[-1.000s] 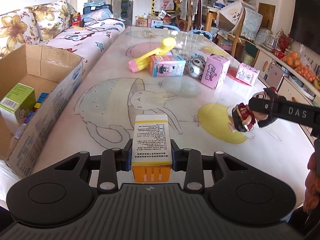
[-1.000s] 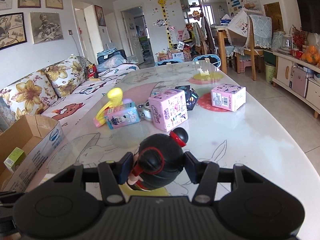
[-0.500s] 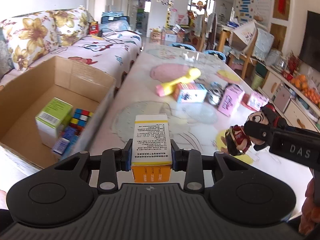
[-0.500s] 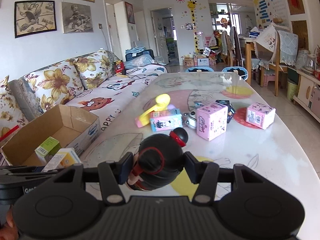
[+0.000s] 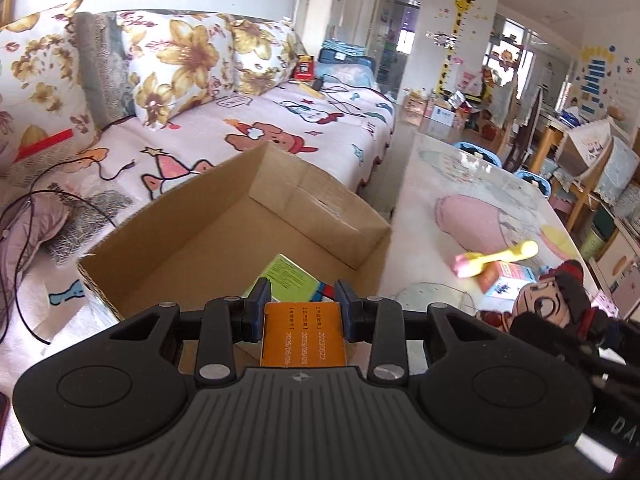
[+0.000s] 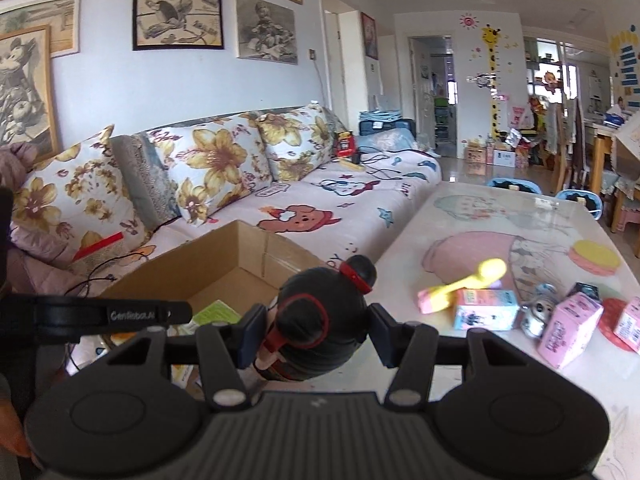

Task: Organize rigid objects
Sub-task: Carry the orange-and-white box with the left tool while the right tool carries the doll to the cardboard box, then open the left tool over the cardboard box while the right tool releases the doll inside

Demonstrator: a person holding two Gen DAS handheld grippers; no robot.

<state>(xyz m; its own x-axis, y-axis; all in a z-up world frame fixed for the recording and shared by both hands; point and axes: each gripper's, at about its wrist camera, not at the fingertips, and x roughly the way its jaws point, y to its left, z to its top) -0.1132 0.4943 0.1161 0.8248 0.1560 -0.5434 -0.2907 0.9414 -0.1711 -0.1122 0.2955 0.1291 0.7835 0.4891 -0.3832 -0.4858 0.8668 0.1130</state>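
Note:
My left gripper [image 5: 303, 314] is shut on an orange and white carton [image 5: 302, 334], held over the near end of an open cardboard box [image 5: 224, 236]. Inside the box lies a green carton [image 5: 286, 276]. My right gripper [image 6: 314, 330] is shut on a black-haired doll [image 6: 320, 320], which also shows at the right edge of the left wrist view as the doll [image 5: 552, 304]. In the right wrist view the cardboard box [image 6: 224, 268] lies just ahead and left of the doll, with the left gripper's arm [image 6: 96, 314] crossing in front.
The box sits between a floral sofa [image 6: 280, 200] and a white table [image 6: 500, 240]. On the table lie a yellow and pink toy [image 6: 460, 284], a blue and pink carton [image 6: 486, 310], a silver round toy [image 6: 538, 310] and pink boxes [image 6: 568, 330]. Cables trail over the sofa.
Both grippers swung left from over the table toward the cardboard box, keeping the carton and the doll. The left gripper tipped downward, so the carton's orange end now faces its camera.

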